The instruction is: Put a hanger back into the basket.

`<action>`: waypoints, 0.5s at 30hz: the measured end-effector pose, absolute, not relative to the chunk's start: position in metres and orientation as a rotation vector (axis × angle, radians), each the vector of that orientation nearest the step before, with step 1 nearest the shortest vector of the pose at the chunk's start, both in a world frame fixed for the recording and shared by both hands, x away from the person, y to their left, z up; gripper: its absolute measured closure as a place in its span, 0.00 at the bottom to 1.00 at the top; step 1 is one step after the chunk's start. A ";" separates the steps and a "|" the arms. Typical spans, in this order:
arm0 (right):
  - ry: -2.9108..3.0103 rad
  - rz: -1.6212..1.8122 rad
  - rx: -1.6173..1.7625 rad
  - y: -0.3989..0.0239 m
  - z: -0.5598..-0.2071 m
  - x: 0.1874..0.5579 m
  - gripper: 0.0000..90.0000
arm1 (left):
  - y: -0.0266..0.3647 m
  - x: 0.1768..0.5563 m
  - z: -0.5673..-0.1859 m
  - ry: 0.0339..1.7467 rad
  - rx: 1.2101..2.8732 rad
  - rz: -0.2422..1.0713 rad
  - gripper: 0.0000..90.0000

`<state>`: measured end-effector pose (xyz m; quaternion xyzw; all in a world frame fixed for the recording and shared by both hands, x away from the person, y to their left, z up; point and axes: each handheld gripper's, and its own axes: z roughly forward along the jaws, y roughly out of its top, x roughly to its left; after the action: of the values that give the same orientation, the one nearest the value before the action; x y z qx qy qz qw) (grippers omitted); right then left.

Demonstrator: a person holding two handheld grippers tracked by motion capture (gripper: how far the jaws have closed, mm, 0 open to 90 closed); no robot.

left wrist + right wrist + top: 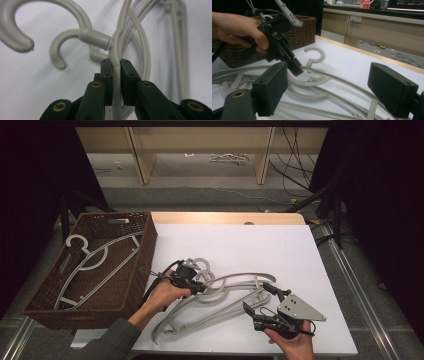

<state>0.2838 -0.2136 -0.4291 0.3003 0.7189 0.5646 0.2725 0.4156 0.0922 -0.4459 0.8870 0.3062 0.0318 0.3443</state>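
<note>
Left gripper: clamped on a hanger's thin arm, just below its hook, at 7 o'clock of the table.
Right gripper: jaws wide, nothing between them, at 5 o'clock.
Hangers: grey, heaped on the table between the grippers.
Basket: at 9 o'clock, one hanger inside.
</note>
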 end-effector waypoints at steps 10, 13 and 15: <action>1.922 1.537 0.802 -0.212 -0.430 0.285 0.19 | 0.107 0.415 -0.427 0.871 2.158 0.156 0.91; 1.942 1.530 0.829 -0.212 -0.430 0.283 0.19 | 0.110 0.415 -0.418 0.876 2.132 0.172 0.91; 1.922 1.535 0.803 -0.213 -0.430 0.285 0.19 | 0.114 0.416 -0.403 0.865 2.120 0.219 0.91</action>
<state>0.2848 -0.2125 -0.4302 0.2984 0.7145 0.5705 0.2738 0.4157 0.1142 -0.4034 0.8414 0.3433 0.0870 0.4083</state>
